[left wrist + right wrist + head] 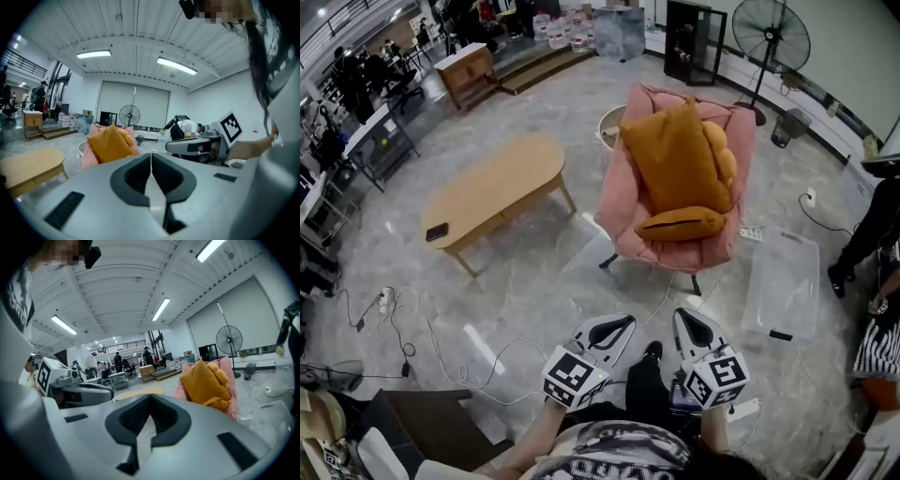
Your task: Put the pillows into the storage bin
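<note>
Three orange pillows lie in a pink chair [619,202]: a large one [675,159] upright, a second [724,155] behind it, and a small flat one [680,223] on the seat. A clear storage bin [783,281] sits on the floor right of the chair. My left gripper [626,322] and right gripper [680,315] are held side by side low in the head view, well short of the chair. Both are shut and hold nothing. The left gripper view has the left gripper [151,153] facing the pillows [110,143]. In the right gripper view, the right gripper [150,395] points left of them [204,380].
A wooden coffee table [492,187] with a dark phone [437,232] stands left of the chair. Cables [394,319] trail over the floor at the left. A power strip [750,232] lies by the chair. A person [872,234] stands beside the bin; a fan [771,37] is farther back.
</note>
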Action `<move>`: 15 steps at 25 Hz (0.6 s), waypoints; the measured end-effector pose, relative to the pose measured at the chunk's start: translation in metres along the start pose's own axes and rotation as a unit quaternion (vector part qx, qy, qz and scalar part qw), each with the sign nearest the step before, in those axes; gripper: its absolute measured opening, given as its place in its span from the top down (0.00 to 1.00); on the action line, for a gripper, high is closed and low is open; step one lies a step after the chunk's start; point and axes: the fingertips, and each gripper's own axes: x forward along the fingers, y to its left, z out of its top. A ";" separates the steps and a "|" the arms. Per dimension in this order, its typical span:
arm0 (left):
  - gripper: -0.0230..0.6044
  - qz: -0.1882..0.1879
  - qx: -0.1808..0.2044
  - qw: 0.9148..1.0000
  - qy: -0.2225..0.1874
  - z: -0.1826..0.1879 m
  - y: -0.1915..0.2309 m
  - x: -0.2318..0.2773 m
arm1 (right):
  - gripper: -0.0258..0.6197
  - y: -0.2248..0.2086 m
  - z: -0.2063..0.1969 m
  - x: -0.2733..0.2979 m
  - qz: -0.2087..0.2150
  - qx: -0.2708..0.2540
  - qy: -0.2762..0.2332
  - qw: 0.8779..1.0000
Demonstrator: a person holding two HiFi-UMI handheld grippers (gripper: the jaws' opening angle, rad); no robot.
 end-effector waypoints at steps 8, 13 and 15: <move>0.94 0.011 -0.002 1.000 -0.009 0.047 0.040 0.112 | 0.96 -0.095 0.049 0.062 0.029 -0.013 0.003 0.999; 0.94 0.020 0.001 1.000 0.000 0.058 0.055 0.154 | 0.96 -0.135 0.057 0.086 0.040 -0.007 0.012 0.999; 0.94 0.027 0.000 1.000 0.005 0.060 0.060 0.162 | 0.96 -0.146 0.059 0.094 0.043 -0.005 0.015 0.999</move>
